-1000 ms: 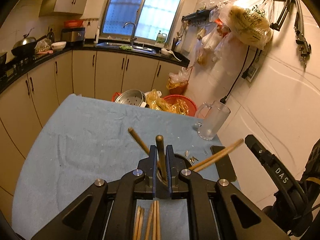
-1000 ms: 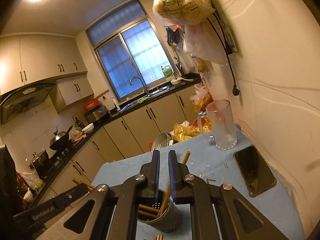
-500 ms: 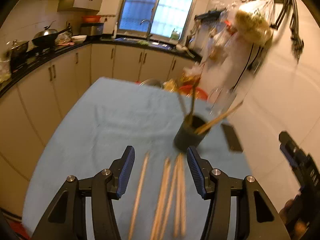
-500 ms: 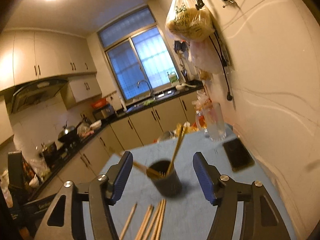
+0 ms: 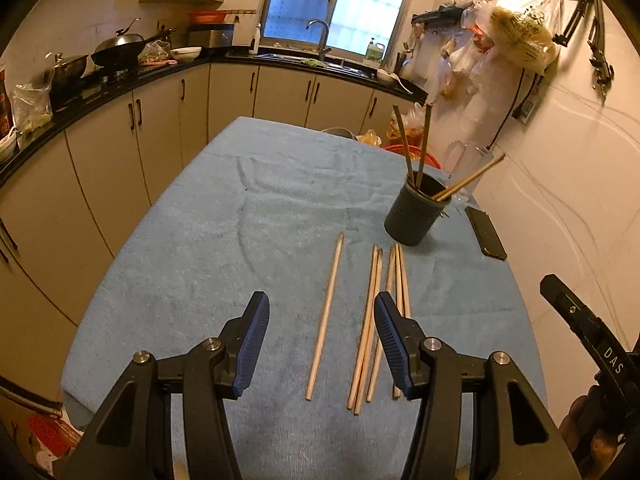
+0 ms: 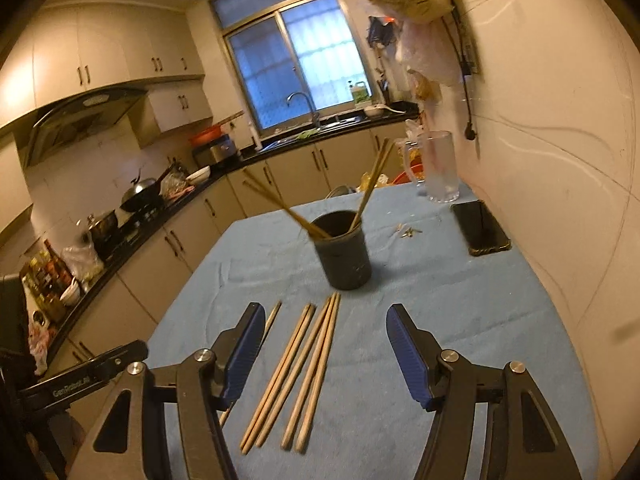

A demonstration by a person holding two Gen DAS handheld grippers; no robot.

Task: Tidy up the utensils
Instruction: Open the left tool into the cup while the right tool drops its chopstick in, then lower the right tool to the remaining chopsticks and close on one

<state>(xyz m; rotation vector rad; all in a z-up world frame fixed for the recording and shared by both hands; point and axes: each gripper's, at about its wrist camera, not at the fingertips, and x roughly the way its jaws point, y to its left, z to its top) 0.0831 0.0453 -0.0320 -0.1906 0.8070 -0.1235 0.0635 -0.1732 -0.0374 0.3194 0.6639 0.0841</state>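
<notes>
Your table, under its blue cloth, carries the dark holder toward the wall side, four chopsticks already leaning in it. Five loose chopsticks lie flat in front of it, one apart to the left. Both your left tool and right tool stand wide and empty. The sticks look light, stiff and smooth; pinch one near mid-length, or it may roll or pivot.
</notes>
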